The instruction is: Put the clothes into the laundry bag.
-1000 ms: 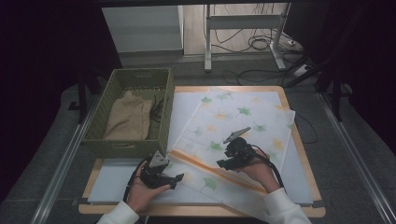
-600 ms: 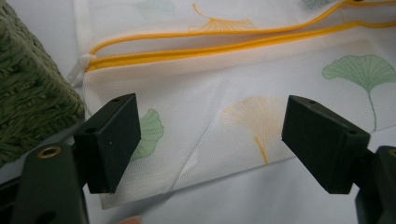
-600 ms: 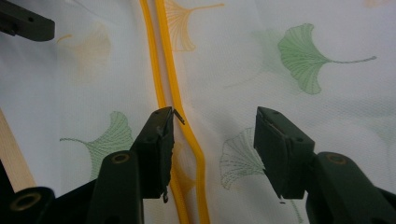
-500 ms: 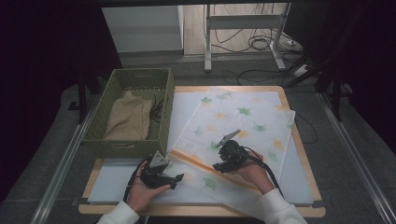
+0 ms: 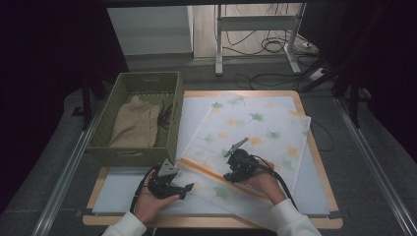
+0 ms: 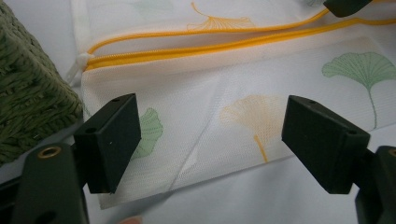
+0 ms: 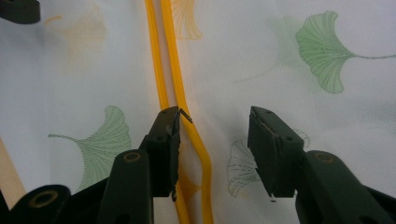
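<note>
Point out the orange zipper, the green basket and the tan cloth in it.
Orange zipper point(image 7: 189, 128): right gripper view, on its tape between the jaws.
Green basket point(image 5: 132, 155): high view, on its near wall.
Tan cloth point(image 5: 134, 127): high view, on its middle, inside the basket.

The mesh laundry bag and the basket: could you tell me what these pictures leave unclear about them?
- Mesh laundry bag, high view: its near edge is covered by the right hand.
- Zipper pull, right tool view: not distinguishable along the orange zipper beside the right tool.
- Basket, high view: the beige cloth hides anything beneath it.
- Dark item beside the cloth: too small to identify.
</note>
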A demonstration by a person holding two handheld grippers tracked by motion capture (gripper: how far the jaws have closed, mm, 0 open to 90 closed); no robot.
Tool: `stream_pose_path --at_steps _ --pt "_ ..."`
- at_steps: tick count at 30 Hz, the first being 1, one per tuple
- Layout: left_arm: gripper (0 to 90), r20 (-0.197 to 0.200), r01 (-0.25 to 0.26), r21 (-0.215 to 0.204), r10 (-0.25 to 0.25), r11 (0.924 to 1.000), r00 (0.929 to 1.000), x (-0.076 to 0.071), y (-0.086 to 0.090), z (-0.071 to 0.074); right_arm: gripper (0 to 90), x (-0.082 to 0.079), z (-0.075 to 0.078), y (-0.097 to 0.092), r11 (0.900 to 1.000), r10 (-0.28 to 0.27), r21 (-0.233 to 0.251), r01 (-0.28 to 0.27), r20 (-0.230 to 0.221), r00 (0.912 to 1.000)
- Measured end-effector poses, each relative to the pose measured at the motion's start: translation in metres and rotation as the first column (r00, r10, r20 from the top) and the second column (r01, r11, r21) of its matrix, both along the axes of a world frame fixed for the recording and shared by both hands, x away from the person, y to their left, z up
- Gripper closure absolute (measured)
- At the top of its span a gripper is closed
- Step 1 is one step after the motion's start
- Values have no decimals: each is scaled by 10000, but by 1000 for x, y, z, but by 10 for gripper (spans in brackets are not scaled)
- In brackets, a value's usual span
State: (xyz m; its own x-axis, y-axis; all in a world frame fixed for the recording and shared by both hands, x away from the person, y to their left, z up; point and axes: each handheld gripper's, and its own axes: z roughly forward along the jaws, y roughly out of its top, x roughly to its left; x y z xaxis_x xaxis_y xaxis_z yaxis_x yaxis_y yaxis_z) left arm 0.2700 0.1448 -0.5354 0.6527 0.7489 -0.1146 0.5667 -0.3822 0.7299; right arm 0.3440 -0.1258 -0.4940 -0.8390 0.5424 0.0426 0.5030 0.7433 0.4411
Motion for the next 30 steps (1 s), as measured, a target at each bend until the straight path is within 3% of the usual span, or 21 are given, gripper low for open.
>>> stream_pose_path --at_steps 7,16,21,30 --pt "192 -27 36 -39 -36 10000 10000 -1 0 0 603 2 -6 0 9996 -38 -279 32 -217 9998" --pt "193 -20 15 -47 -16 10000 10000 0 0 0 758 4 -8 -1 9985 -159 -526 150 -185 9997" --pt "193 -24 15 -43 -15 10000 10000 0 0 0 822 5 -7 -2 9984 -225 -524 216 -181 9996" --pt "193 -6 14 -86 -14 10000 10000 0 1 1 842 6 0 -5 9990 -401 -197 398 -138 9991"
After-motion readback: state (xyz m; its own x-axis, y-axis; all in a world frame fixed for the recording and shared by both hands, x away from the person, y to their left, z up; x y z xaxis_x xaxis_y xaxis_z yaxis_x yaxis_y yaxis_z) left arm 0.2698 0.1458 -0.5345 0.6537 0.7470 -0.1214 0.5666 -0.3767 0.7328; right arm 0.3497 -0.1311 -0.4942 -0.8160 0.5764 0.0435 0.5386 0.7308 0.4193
